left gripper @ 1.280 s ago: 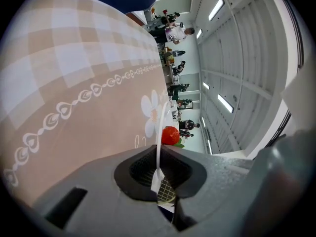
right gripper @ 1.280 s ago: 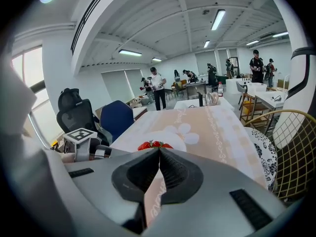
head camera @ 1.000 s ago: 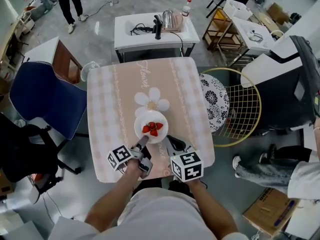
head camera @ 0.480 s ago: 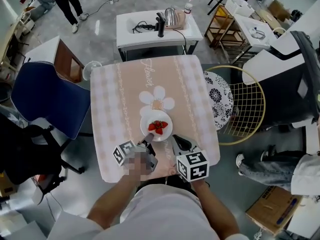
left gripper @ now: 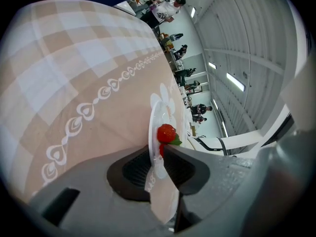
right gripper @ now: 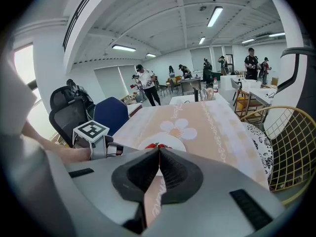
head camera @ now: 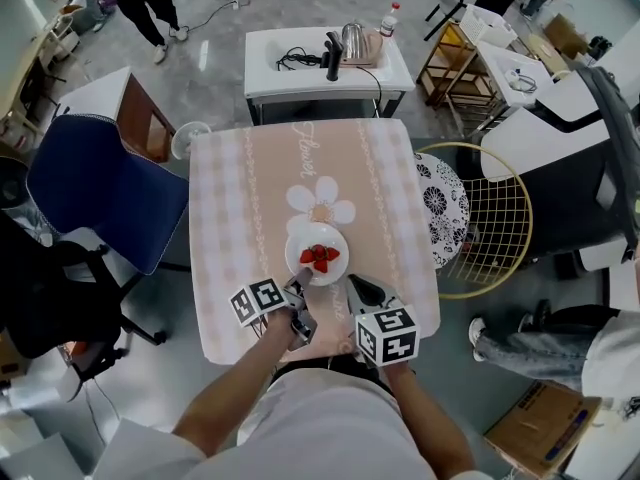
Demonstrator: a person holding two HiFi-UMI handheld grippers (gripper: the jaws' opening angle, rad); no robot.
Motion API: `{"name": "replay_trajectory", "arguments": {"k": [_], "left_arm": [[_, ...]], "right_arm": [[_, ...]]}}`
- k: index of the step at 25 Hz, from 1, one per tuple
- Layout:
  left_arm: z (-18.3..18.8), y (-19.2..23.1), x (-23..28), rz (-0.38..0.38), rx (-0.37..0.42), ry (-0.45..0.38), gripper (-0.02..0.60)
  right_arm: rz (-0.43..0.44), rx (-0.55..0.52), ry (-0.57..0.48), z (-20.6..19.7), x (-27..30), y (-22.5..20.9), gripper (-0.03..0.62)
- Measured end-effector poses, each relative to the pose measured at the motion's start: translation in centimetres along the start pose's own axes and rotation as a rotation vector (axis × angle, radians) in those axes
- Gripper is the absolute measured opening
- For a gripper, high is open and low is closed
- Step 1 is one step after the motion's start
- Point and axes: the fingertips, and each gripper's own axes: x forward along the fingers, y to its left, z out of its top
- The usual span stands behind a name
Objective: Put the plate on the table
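A white plate (head camera: 317,254) with strawberries (head camera: 320,258) rests on the table's pink checked cloth (head camera: 230,228), just below a white flower print. My left gripper (head camera: 297,290) is at the plate's near rim. In the left gripper view the rim (left gripper: 157,127) stands between the two pads with a strawberry (left gripper: 166,132) beyond. The jaws have just been opening, and the pads (left gripper: 136,169) no longer press on the rim. My right gripper (head camera: 352,284) waits beside the plate's near right edge, its jaws (right gripper: 158,164) shut on nothing. The plate (right gripper: 173,144) lies right ahead of it.
A blue chair (head camera: 95,208) and a black office chair (head camera: 40,298) stand left of the table. To the right is a gold wire chair (head camera: 490,218). A white table with a kettle (head camera: 355,38) stands behind, and a person's legs (head camera: 520,343) show at the right.
The plate stays in the same spot on the cloth. My left gripper has rolled a little at the rim. The right gripper has kept still.
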Motion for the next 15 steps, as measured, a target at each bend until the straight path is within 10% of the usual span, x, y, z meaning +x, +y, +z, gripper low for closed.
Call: {"name": "replay_trajectory", "arguments": {"k": [15], "left_arm": [[-0.5, 1.2, -0.8, 0.147, 0.158, 0.059, 0.186]], "right_arm": [[0.002, -0.002, 0.02, -0.8, -0.3, 0.2, 0.005]]}}
